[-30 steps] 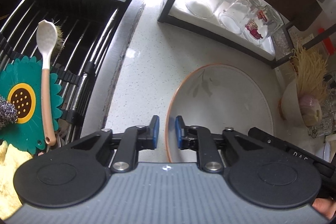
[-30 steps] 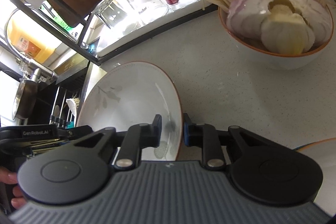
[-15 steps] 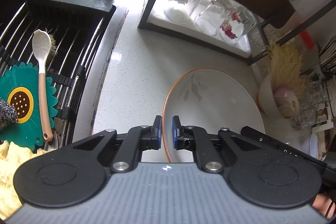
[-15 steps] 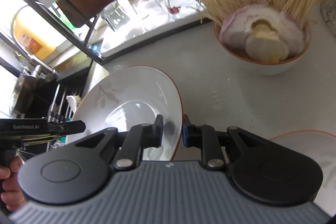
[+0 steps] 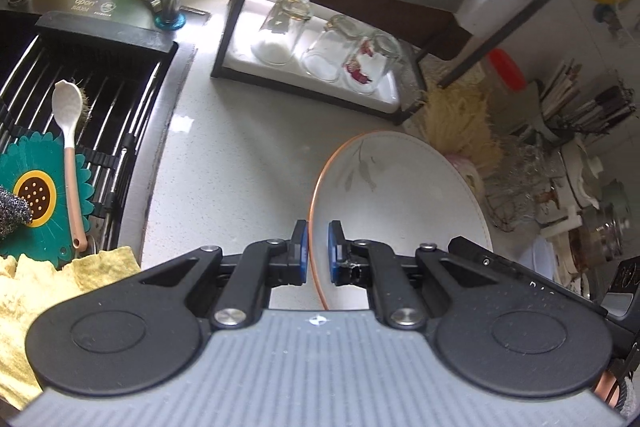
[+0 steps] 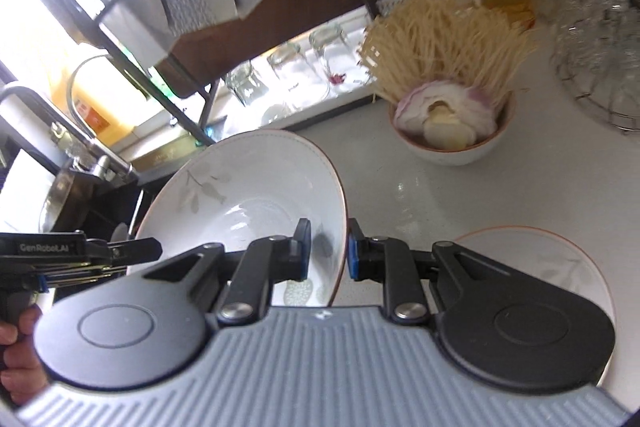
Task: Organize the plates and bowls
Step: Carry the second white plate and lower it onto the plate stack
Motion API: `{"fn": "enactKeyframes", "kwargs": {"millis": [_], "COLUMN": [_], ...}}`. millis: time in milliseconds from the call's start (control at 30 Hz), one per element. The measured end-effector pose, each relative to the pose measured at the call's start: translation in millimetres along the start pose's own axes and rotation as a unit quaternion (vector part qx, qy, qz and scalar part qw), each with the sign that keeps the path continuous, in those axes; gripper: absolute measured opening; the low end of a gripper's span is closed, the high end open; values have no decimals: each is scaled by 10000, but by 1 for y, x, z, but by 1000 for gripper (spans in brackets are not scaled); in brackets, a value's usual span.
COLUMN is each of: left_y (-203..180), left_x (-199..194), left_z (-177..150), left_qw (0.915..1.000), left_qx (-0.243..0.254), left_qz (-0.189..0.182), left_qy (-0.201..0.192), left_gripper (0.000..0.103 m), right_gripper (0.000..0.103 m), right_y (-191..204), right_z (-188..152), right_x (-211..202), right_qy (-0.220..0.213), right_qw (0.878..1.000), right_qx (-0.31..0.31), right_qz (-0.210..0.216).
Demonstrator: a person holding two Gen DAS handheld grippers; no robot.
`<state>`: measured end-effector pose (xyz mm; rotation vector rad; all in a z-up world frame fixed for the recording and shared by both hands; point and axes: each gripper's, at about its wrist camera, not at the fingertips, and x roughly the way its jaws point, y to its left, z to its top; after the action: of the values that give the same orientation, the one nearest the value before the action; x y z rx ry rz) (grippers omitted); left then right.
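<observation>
Glazed white porcelain with a thin orange rim and a grey leaf print: the shallow plate (image 5: pixel 400 211) hangs above the pale speckled stone counter (image 5: pixel 240 155), carried by both tools at once. The left gripper (image 5: pixel 318 253) is clamped on its left rim, blue pads either side of the orange edge, and the right gripper (image 6: pixel 329 251) is clamped on the opposite rim, the plate tilted in that view.

It looks stiff, fairly heavy for its thinness, slick under rubber pads and likely to chip or shatter if it slips. The rim is the only place narrow jaws can bite, and two opposed holds keep it from swinging; both should probably stay level with each other so that neither pad twists off the edge.

A second white orange-rimmed plate (image 6: pixel 560 267) lies on the counter at the near right, perhaps the stacking place. Far right of it stands a white bowl of sliced onion and dry noodles (image 6: pixel 452 131). A black-framed rack (image 5: pixel 236 27) at the far side shelters three upturned glasses (image 5: pixel 328 47) on a white tray. The sink (image 5: pixel 80 107) on the left holds a slatted drainer, a white-and-pink spoon (image 5: pixel 70 147) and a teal sunflower mat (image 5: pixel 36 195). Free counter between sink and rack is narrow.
</observation>
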<state>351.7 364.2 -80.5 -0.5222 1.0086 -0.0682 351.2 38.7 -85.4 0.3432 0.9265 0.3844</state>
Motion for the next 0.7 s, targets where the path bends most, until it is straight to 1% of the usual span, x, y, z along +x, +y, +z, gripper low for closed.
{"fn": "enactKeyframes", "kwargs": {"millis": [200,333,467,700], "left_y": [-17,-29,-45,-77], "left_x": [-10,-8,0,25], "left_z": [-14,-23,-30,-42], "left_qw": [9995,9987,9974,9922], "left_qx": [277,414,545,989], "left_qz": [-159,-279,-430,-601], "left_qy": [68,111,171,473], "left_gripper": [11,11,11,11], "right_gripper": [21,21,21,21], "right_y": [-7,-16,-30,-54], "right_z": [-14,-20,-28,-43], "right_x": [-32,-50,-64,-81], "right_qy": [-244,-338,-440,-583], "right_qw": [9993,9987,9974,9927], "right_qx": [247,319,420,700], "right_qz": [-111,-192,-388,-784]}}
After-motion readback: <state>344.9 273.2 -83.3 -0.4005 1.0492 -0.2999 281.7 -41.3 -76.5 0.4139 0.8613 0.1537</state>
